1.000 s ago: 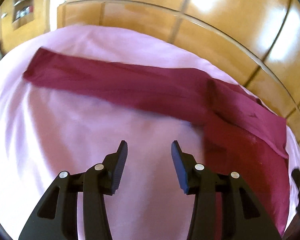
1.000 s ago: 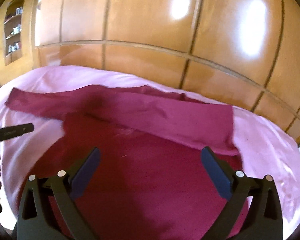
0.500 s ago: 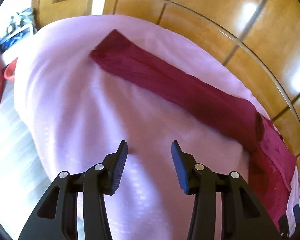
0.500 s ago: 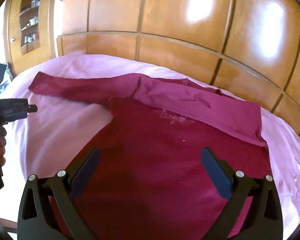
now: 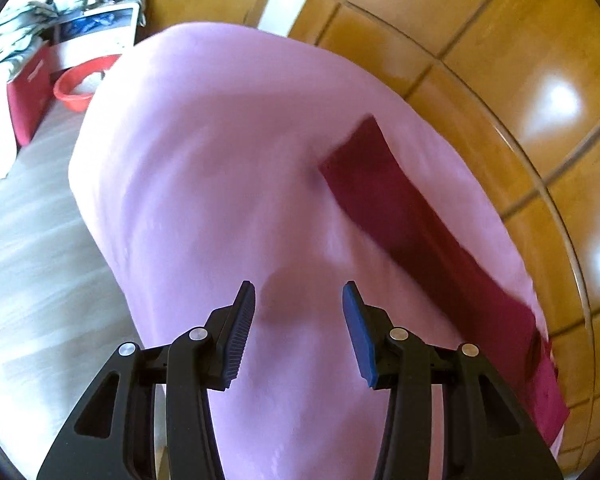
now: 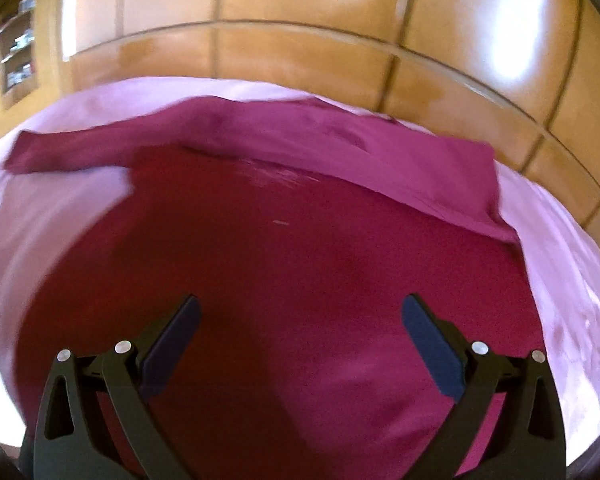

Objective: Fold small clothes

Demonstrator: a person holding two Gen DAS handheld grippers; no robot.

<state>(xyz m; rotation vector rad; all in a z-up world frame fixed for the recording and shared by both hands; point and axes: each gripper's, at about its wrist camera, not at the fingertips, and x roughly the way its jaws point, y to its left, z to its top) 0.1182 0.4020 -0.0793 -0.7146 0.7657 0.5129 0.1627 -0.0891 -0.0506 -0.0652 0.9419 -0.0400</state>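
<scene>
I see the maroon shirt (image 6: 300,264) spread flat on the pink sheet (image 5: 220,160). My left gripper (image 5: 299,300) and right gripper (image 6: 300,316) hover with jaws apart, both empty.

shirt (image 6: 300,260) runs off the bottom edge, whole right view's smeary; shelf stuff (image 6: 18,60) too tiny to read.

Shirt (image 6: 300,260) on bed (image 5: 220,160), before headboard (image 6: 300,52)
</scene>
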